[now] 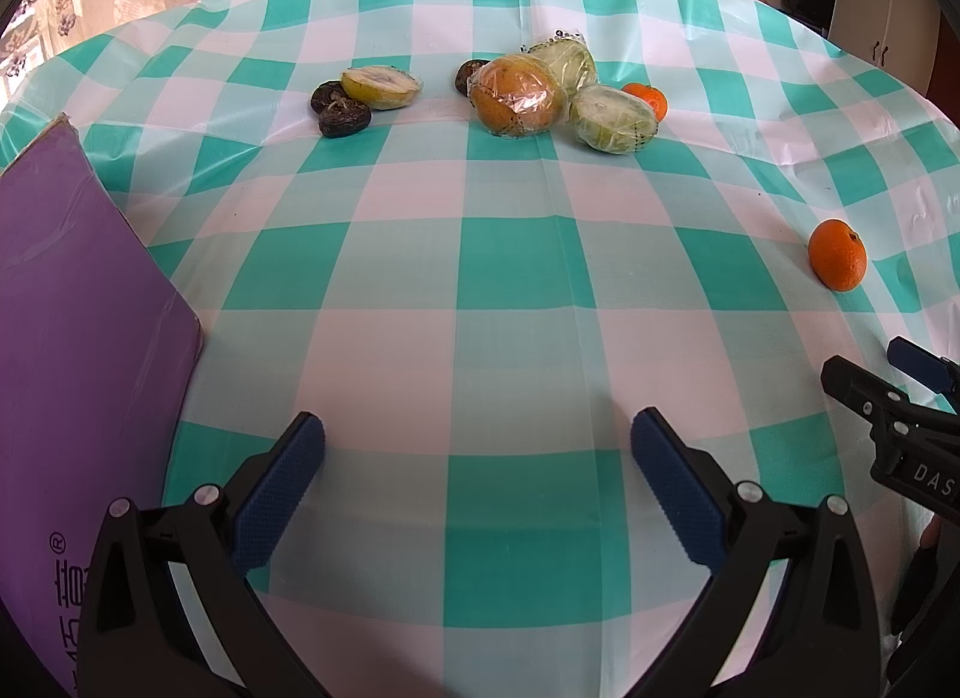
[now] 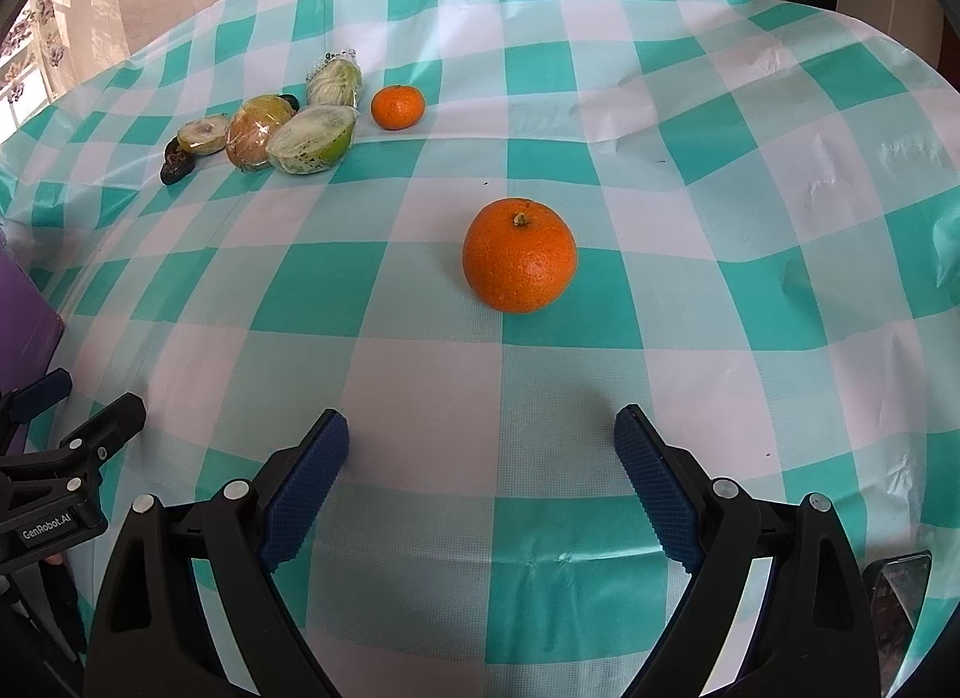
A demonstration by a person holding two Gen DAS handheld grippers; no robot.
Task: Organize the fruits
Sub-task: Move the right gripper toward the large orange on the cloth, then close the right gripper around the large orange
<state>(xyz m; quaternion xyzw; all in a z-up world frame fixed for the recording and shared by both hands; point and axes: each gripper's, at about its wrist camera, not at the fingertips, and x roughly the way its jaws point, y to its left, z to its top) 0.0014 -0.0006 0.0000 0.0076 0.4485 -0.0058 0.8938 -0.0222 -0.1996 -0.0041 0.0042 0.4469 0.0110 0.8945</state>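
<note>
A lone orange [image 2: 519,254] sits on the checked tablecloth just ahead of my right gripper [image 2: 482,428], which is open and empty; the same orange [image 1: 837,254] shows at the right of the left wrist view. Far back lies a cluster: a wrapped brownish-orange fruit [image 1: 517,95], two wrapped green cut halves [image 1: 612,118] [image 1: 565,60], a small mandarin [image 1: 647,99], a pale cut half [image 1: 381,87] and dark wrinkled fruits [image 1: 339,108]. My left gripper [image 1: 478,431] is open, empty, well short of the cluster. The right gripper [image 1: 864,386] shows at its right edge.
A purple box [image 1: 78,350] lies at the left of the table, close to my left gripper. The green-and-white tablecloth [image 2: 420,374] is wrinkled at the right side. A phone [image 2: 897,584] lies at the near right edge. Cupboards stand beyond the table.
</note>
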